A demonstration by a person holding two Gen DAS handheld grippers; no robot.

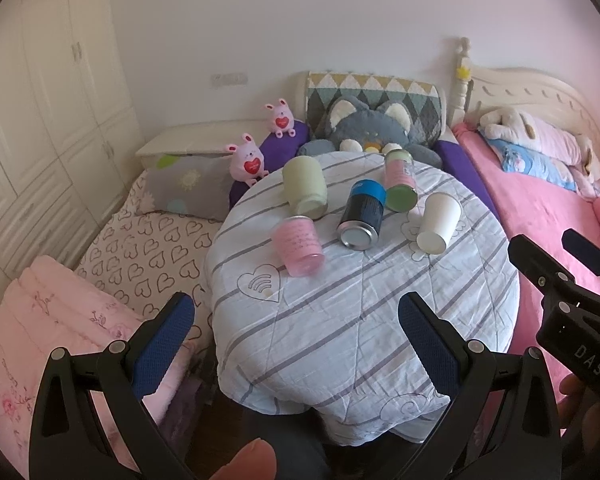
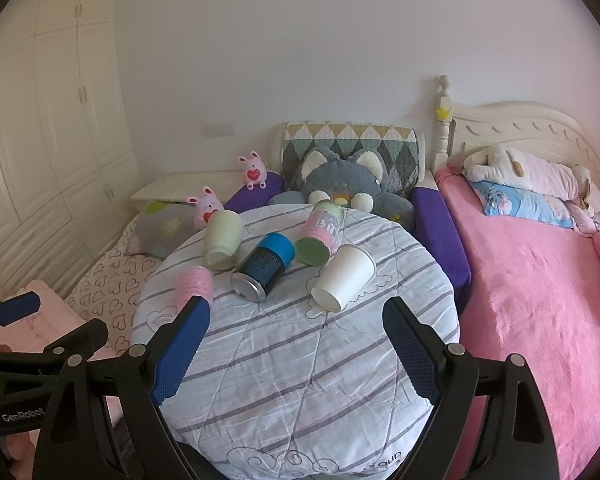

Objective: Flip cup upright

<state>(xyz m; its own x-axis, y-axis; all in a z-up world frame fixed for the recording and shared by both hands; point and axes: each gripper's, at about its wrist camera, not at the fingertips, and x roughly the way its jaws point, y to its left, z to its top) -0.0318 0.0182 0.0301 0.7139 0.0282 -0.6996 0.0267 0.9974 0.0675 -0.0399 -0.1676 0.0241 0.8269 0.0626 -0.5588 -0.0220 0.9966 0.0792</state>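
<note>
5 cups lie tipped over on a round striped-cloth table (image 1: 340, 320), both grippers hovering short of them.

The left gripper (image 1: 296, 312) and the right gripper (image 2: 296, 320) each have their blue-padded fingers spread wide with nothing between them, held above the near part of the table. All 5 containers rest on their sides in a loose cluster at the far half: a pink translucent cup (image 1: 298, 246) nearest on the left, a pale green cup (image 1: 305, 190) behind it, a black can-shaped cup with a blue band (image 1: 362, 216) in the middle, a pink-and-green bottle-like cup (image 1: 400, 184) just beside it, and a white paper cup (image 1: 438, 222) on the right. A grey cat plush (image 1: 364, 128) sits behind the table.
</note>
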